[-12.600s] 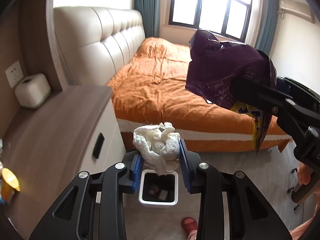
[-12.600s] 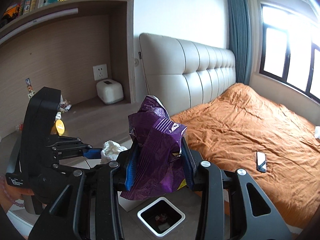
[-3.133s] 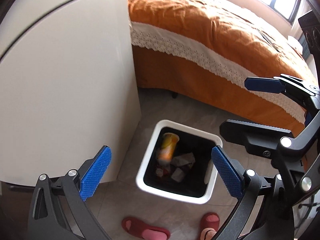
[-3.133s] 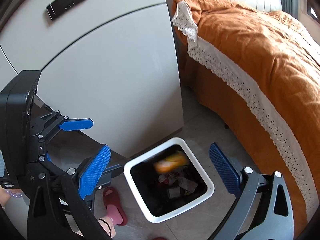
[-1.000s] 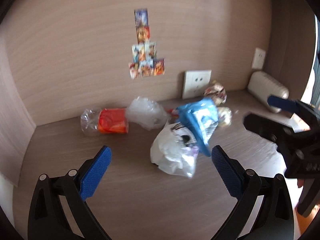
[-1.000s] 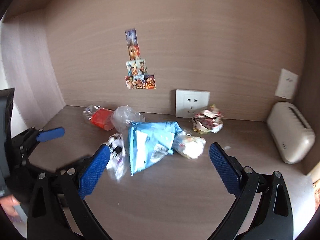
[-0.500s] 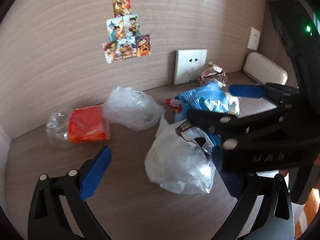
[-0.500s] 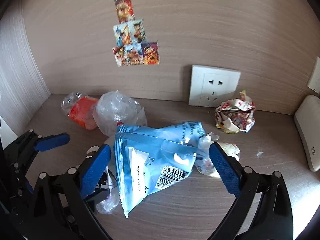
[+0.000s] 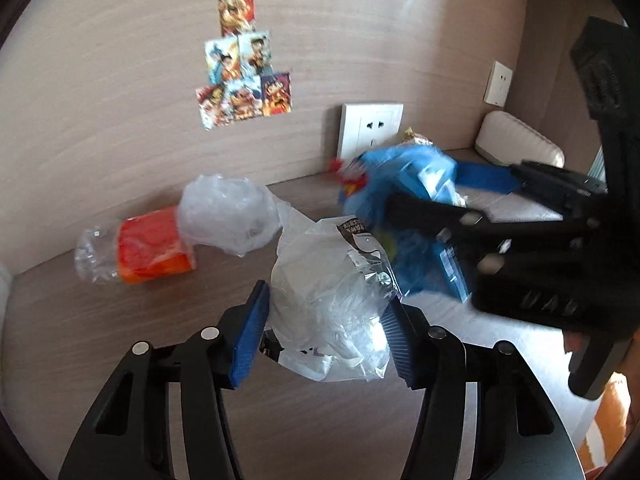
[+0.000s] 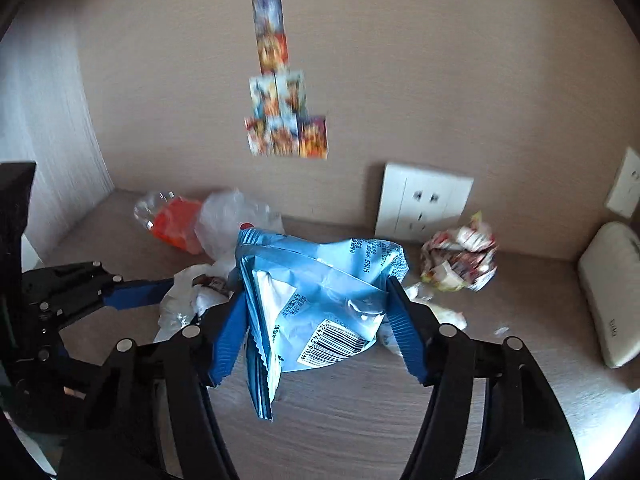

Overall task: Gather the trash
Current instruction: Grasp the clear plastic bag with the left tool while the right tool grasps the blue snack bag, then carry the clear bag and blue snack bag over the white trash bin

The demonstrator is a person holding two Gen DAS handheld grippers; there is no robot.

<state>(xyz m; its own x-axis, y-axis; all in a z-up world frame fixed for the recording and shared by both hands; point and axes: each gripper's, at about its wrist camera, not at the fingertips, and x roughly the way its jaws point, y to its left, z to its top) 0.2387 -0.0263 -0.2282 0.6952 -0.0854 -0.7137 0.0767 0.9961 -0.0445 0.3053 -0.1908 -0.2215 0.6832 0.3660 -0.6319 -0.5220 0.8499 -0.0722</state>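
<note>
Left gripper (image 9: 326, 334) jaws just closed in, blue pads pressing both sides of clear bag (image 9: 332, 300). Right gripper (image 10: 316, 334) same deal, jaws just closing, clamped on blue packet (image 10: 320, 304). Both sit over wood shelf (image 10: 360, 420), wood-look wall behind. Past left fingers: crumpled plastic (image 9: 228, 214), squashed bottle with orange label (image 9: 148, 246). Right of right fingers: balled wrapper (image 10: 460, 258), white box (image 10: 612, 292). On wall: socket (image 10: 424, 202), stickers (image 10: 284, 120). Right gripper partly blocks left view.

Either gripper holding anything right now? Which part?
Left gripper: clear plastic bag, squeezed across its crumpled middle. Right gripper: blue snack packet, across its body.
</note>
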